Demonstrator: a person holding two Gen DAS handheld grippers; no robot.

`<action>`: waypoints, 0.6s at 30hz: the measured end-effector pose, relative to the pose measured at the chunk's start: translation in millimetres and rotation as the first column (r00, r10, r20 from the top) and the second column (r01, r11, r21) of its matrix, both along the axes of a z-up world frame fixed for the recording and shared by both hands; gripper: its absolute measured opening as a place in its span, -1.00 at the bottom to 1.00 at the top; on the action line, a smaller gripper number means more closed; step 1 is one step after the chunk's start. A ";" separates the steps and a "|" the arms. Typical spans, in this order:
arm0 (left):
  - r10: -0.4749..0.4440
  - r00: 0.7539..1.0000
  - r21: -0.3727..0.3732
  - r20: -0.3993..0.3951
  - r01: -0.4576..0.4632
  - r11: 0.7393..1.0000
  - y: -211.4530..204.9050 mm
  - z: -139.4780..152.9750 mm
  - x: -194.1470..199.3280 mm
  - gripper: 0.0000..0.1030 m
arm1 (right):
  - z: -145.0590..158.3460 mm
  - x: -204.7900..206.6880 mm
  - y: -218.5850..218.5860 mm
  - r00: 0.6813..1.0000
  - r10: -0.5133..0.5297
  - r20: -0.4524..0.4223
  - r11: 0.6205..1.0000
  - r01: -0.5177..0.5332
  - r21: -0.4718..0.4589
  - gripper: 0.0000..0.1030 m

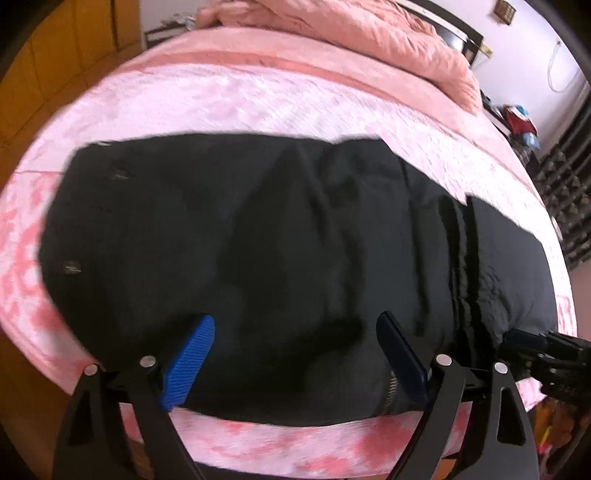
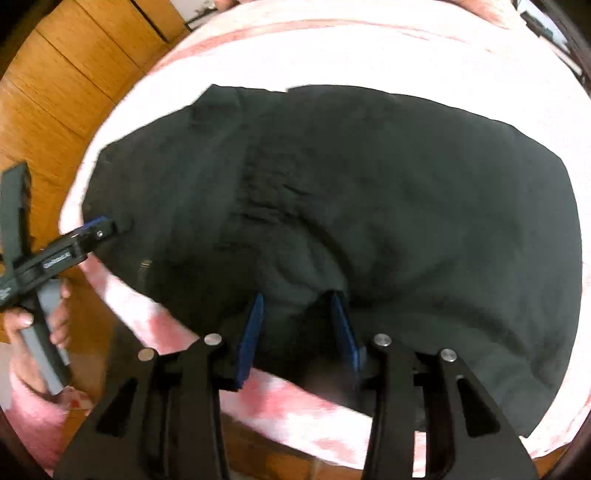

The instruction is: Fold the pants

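Black pants lie spread across a pink bed; the same pants fill the right wrist view. My left gripper hovers open and wide over the near edge of the pants, close to a zipper, with nothing between its blue pads. My right gripper has its pads drawn in on a raised bunch of the black cloth at the near edge. Creases run out from that pinch. The left gripper shows at the pants' left edge, held by a hand. The right gripper shows at the pants' right end.
A crumpled pink quilt is piled at the far side of the bed. Wooden cabinets stand to the left. Clutter and a dark patterned curtain sit by the right wall. The bed's near edge is just below the grippers.
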State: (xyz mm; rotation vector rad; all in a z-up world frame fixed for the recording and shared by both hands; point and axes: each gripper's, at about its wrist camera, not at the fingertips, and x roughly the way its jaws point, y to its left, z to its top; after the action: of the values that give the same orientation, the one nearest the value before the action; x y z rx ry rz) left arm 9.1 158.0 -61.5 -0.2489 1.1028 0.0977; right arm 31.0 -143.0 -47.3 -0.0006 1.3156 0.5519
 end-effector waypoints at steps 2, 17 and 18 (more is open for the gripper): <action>0.066 0.998 -0.015 0.016 -0.066 0.998 25.8 8.1 -8.9 0.74 | 2.8 -0.5 4.5 1.000 0.007 -0.009 1.000 -0.007 0.020 -0.15; 0.447 0.884 -0.456 -0.139 -0.458 0.763 199.2 -41.9 -56.9 0.43 | 2.6 -1.0 42.6 0.996 0.089 0.015 0.996 -0.089 0.013 -0.17; 0.449 0.881 -0.476 -0.147 -0.461 0.748 202.5 -46.7 -56.0 0.41 | 1.4 -0.1 42.6 0.996 0.086 0.011 0.996 -0.086 0.013 -0.18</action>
State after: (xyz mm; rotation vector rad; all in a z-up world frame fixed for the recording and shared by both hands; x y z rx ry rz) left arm -46.9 360.5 -108.2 -0.9962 1.0555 0.2528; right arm 30.9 -100.4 -45.9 -0.0491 1.3063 0.6334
